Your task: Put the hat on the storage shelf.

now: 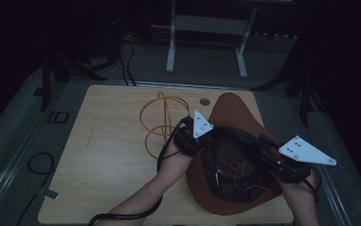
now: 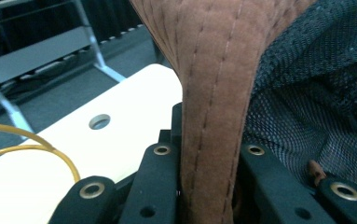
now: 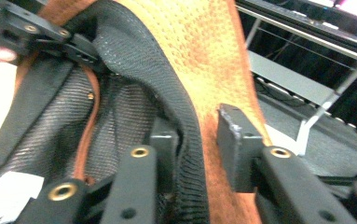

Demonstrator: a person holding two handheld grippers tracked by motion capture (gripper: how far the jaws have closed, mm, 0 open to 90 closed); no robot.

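Dim surroundings framed a pale wooden table point(image 1: 107, 155), beyond which a white metal stand point(image 1: 206, 28) stood on the grey floor. On the right half of the table lay a brown suede wide-brimmed hat point(image 1: 232, 110), turned crown-down so that its dark mesh lining point(image 1: 230, 162) faced upward. The left gripper point(image 1: 194, 139) held the hat at the left side of the opening; its own view showed the jaws clamped onto a folded, stitched strip of brim point(image 2: 213, 121). The right gripper point(image 1: 274, 162) held the right side of the opening; its view showed the jaws set on either side of the black-bound edge of the lining and the suede point(image 3: 199, 135), the left jaw against the fabric, a narrow gap remaining at the right jaw, so the grip appeared closed but not tight. A thin leather cord point(image 3: 87, 126) ran inside the crown, near a white label point(image 3: 13, 189). To the left of the hat, on bare table, rested a yellow wire stand point(image 1: 161, 125) of looped rings, untouched. A round cable hole point(image 1: 205, 101) lay at the far edge. Judged from this arrangement, the hat was being spread open between both grippers; placing it on the wire stand seemingly remained to be done.
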